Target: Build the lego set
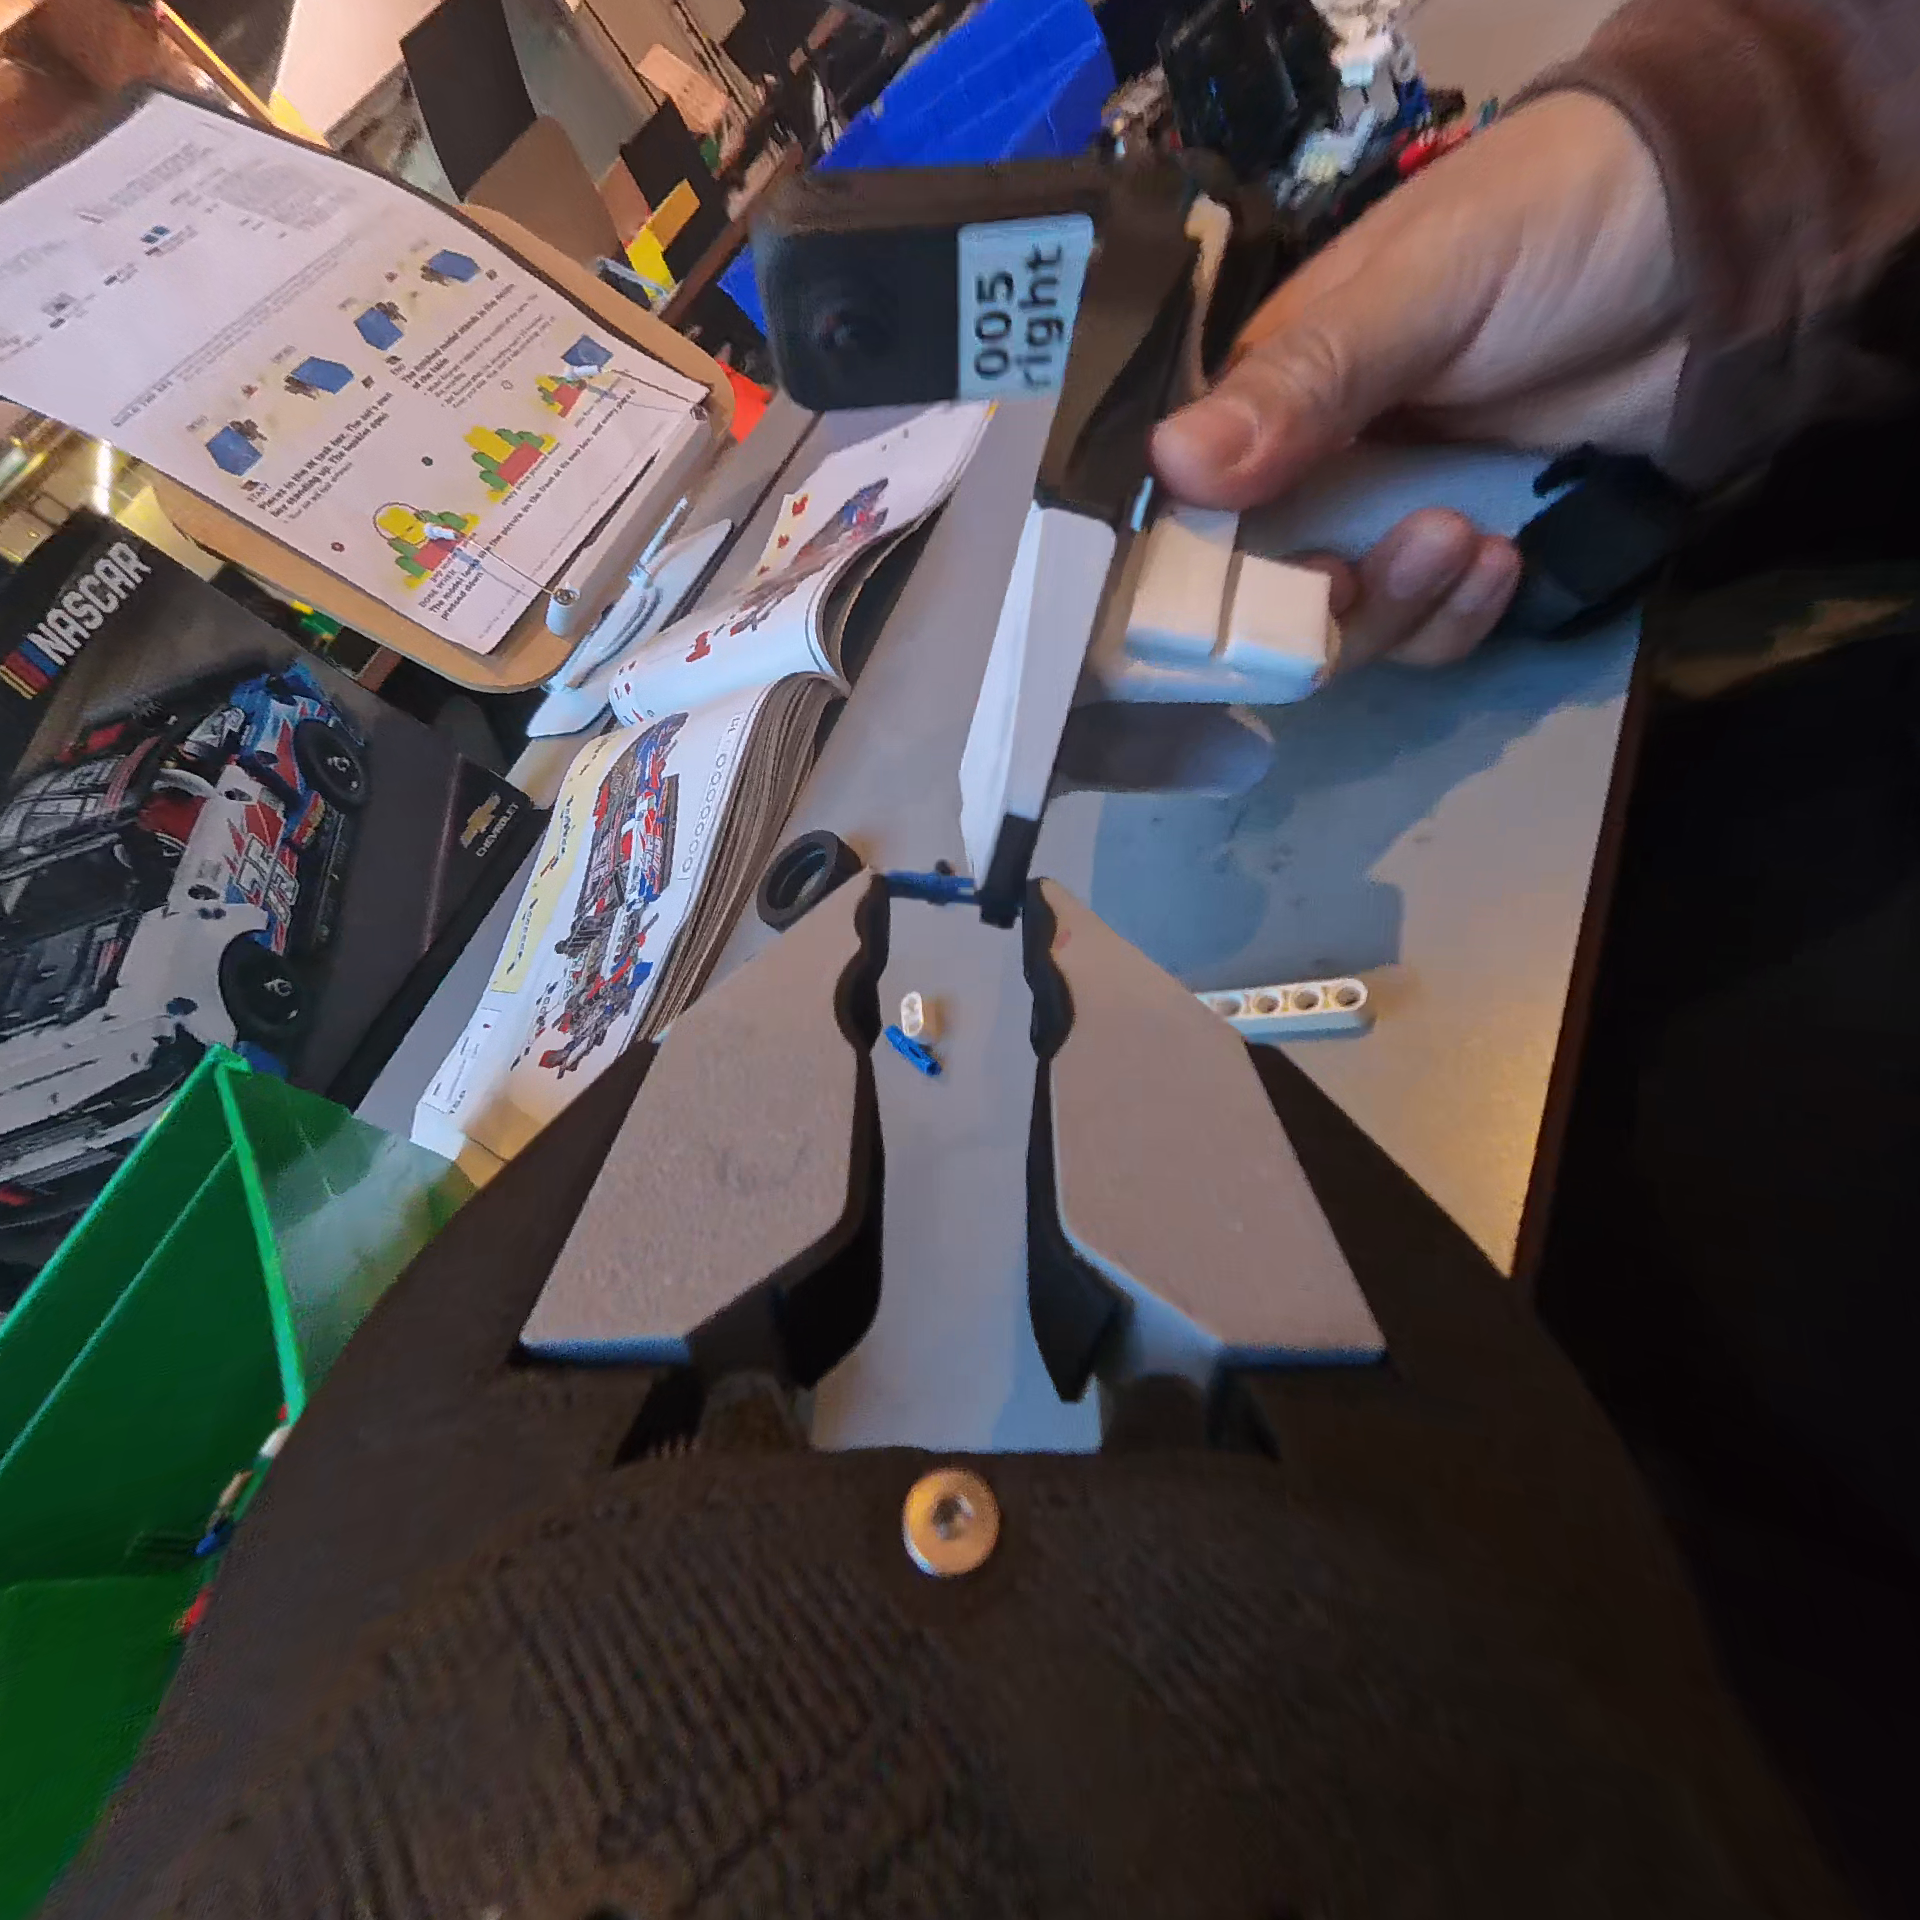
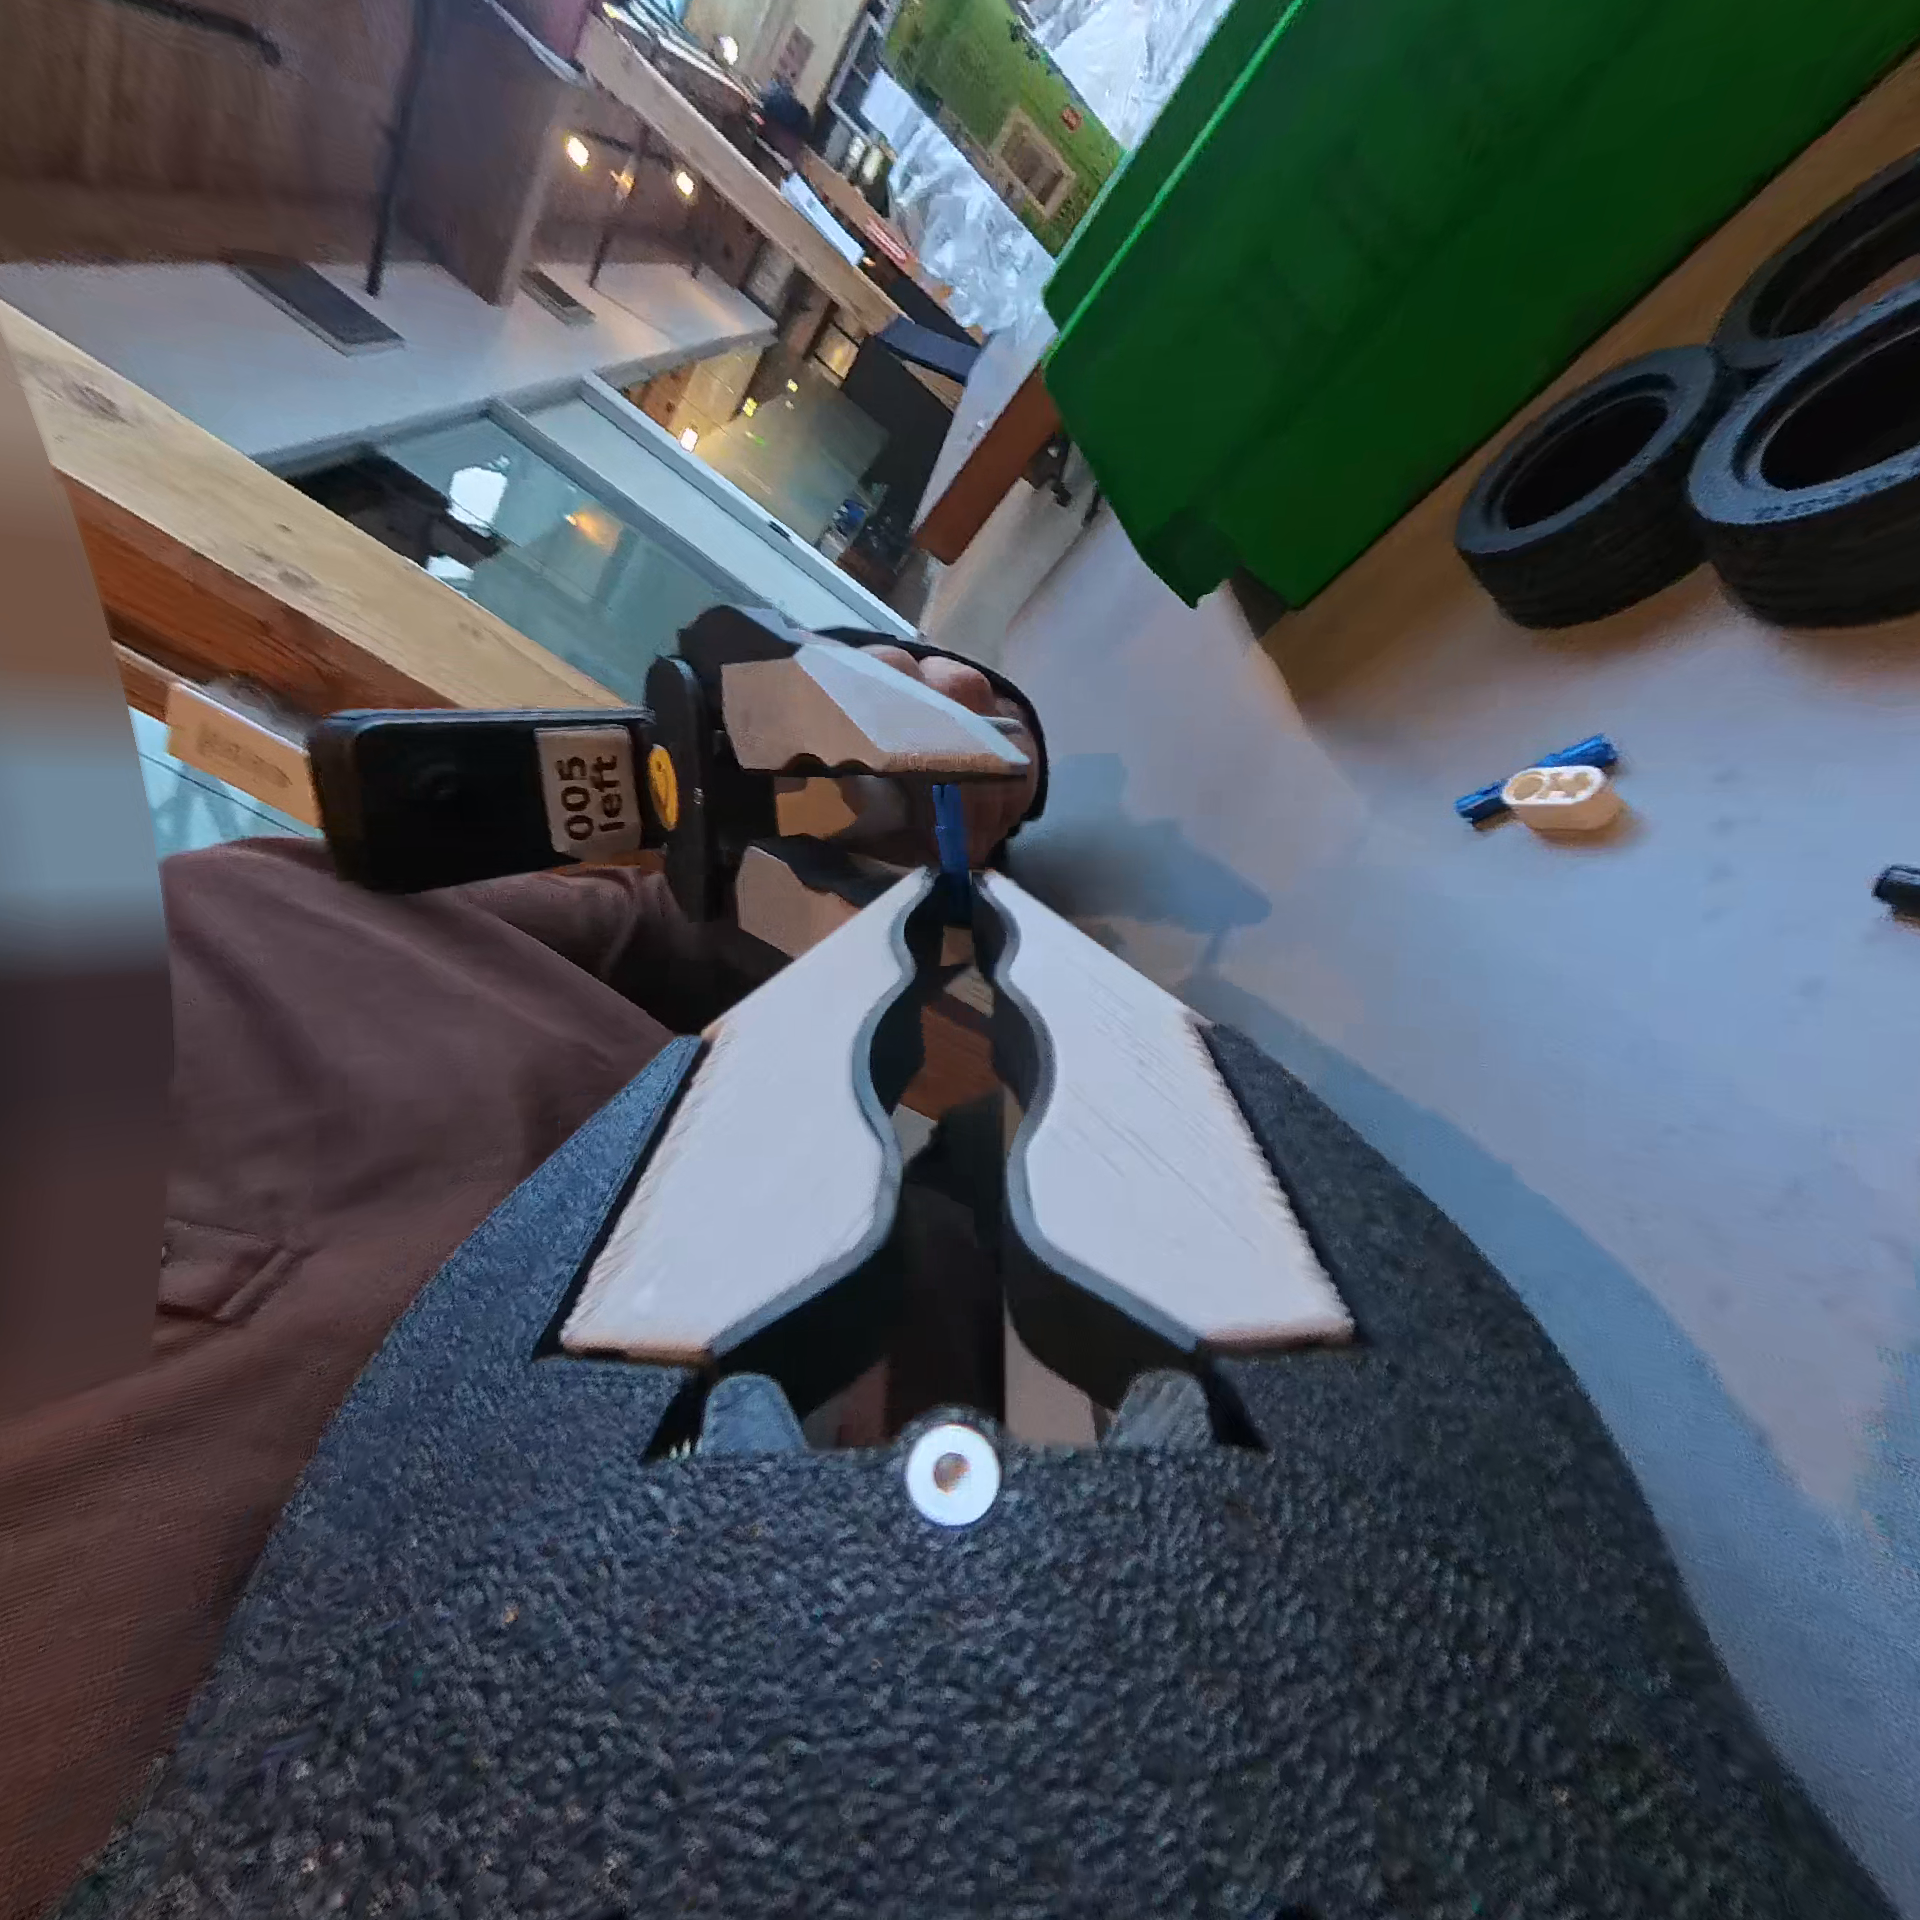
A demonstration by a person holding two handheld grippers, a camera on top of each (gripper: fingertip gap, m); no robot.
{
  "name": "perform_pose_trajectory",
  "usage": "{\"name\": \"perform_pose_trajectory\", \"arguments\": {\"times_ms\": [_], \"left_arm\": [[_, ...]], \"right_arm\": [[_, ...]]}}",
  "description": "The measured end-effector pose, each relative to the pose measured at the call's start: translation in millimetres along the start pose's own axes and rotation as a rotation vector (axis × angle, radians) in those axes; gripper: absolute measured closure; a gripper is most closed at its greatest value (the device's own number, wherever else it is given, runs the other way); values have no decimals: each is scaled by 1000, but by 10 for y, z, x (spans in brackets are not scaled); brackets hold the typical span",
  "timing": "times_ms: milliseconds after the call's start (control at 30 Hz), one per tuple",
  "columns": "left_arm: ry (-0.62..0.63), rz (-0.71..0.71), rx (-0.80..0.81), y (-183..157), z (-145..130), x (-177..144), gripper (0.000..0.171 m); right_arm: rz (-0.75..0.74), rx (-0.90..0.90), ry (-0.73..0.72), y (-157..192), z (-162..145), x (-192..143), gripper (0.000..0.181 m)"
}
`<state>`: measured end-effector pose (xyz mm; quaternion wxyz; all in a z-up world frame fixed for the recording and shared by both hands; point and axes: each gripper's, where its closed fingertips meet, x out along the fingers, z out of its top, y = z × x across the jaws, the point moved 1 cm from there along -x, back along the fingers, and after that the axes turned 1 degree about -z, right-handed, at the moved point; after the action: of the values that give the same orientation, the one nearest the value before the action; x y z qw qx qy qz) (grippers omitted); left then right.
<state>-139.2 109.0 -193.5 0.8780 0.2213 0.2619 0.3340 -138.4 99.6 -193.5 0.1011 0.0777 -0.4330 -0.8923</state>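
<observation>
My right gripper [image 2: 951, 883] is shut on a small blue pin [image 2: 947, 821], which sticks out past its fingertips. In the left wrist view the right gripper [image 1: 1000, 883] comes down from above, held by a hand, and holds the pin [image 1: 928, 885] level. The pin lies across the gap between the tips of my left gripper [image 1: 956, 890], which is open around it. The pin's free end is at the left fingertip; I cannot tell if it touches. The left gripper also shows in the right wrist view [image 2: 961, 831], raised off the grey table [image 2: 1455, 1039].
On the table lie a white connector [image 1: 914, 1010] beside a second blue pin [image 1: 914, 1051], a white beam [image 1: 1288, 1003], a black tyre [image 1: 800, 878] and an open instruction booklet [image 1: 644, 883]. A green bin [image 1: 135, 1351] stands left. More tyres [image 2: 1600, 499] lie by it. My two grippers' fingertips are within a few centimetres of each other. My left gripper's tips are some 9 cm from the white connector [image 1: 914, 1010]. It turns up in the right wrist view [image 2: 1601, 789] as well.
</observation>
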Motion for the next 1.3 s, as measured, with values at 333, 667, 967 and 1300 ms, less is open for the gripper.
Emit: {"name": "perform_pose_trajectory", "arguments": {"times_ms": [333, 667, 967, 1300], "left_arm": [[49, -29, 25, -122, -123, 109, 149], [58, -43, 41, -171, -154, 138, 149], [66, -38, 38, -167, -174, 147, 149], [-12, -196, -370, -90, -52, 108, 147]], "right_arm": [[-171, -130, 101, -154, -72, -22, 177], [-187, -129, 114, -182, -80, -39, 176], [-190, -113, 109, -205, -76, -62, 177], [-29, -94, -176, -28, 290, -253, 177]]}}
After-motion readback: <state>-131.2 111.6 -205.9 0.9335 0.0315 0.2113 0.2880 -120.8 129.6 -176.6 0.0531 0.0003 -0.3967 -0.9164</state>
